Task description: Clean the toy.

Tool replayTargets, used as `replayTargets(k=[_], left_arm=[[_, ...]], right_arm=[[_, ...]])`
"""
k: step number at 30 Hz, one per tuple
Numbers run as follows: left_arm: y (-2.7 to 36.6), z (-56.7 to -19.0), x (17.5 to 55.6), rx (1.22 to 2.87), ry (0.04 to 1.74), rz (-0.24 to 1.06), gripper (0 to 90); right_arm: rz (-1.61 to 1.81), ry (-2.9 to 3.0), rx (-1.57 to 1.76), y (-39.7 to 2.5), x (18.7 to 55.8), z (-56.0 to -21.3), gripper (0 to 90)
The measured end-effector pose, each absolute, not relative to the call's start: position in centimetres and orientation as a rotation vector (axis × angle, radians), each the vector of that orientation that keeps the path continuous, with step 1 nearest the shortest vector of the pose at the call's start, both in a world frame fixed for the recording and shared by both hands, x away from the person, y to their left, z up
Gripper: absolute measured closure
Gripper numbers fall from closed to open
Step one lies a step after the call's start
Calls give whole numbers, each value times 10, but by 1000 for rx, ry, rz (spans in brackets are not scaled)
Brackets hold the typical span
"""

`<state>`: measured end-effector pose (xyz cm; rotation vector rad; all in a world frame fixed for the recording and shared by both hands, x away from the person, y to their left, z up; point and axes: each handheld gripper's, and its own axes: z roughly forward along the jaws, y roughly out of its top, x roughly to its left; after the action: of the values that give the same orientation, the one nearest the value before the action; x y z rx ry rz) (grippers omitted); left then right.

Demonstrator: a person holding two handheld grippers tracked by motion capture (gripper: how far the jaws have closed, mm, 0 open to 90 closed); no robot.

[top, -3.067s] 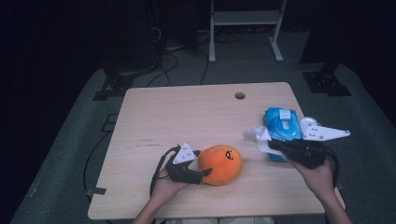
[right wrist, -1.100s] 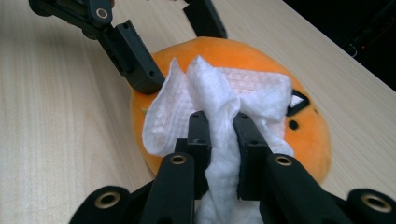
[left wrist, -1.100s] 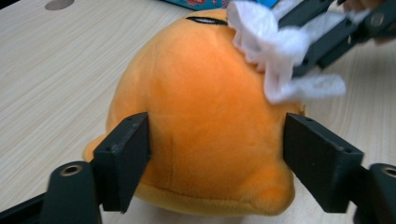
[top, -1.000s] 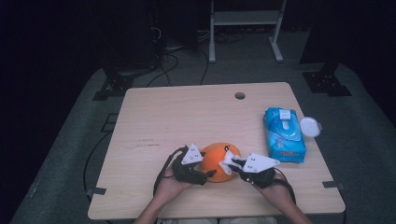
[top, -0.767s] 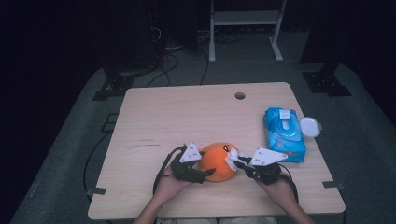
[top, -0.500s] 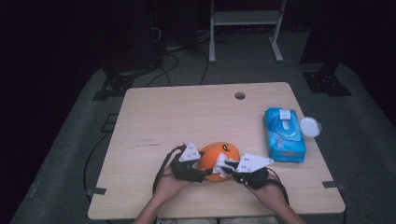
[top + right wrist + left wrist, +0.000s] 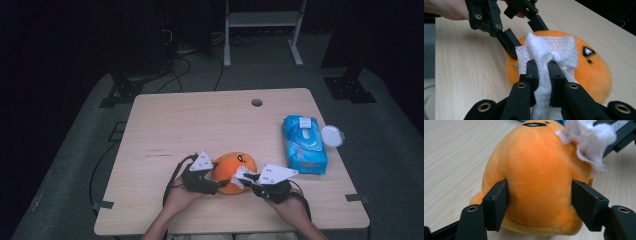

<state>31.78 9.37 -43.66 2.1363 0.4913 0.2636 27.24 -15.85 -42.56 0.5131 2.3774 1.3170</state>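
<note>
Wipe (image 7: 549, 53) in right tool (image 7: 541, 65) hides plush toy's (image 7: 594, 72) middle.

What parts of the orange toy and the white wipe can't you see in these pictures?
- Orange plush toy: its underside, hidden against the table in every view.
- Toy's face: cut off by the top edge in the left gripper view; half covered by the white wipe in the right gripper view.
- Wipe's lower end: cut off by the bottom edge, right gripper view.
</note>
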Motion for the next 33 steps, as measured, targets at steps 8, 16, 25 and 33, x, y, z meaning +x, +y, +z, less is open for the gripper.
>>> replayTargets(k=[8, 16, 25, 33], left_arm=[[95, -437, 318, 2131, 471, 256, 338], [93, -438, 318, 2141, 453, 251, 345], [95, -437, 325, 2091, 567, 200, 135], [91, -436, 321, 2124, 464, 217, 297]], right_arm=[[1294, 2266, 700, -192, 295, -423, 806], [1340, 2344, 573, -168, 280, -424, 805], [1284, 2296, 705, -193, 295, -433, 806], [1329, 2355, 535, -159, 274, -425, 805]])
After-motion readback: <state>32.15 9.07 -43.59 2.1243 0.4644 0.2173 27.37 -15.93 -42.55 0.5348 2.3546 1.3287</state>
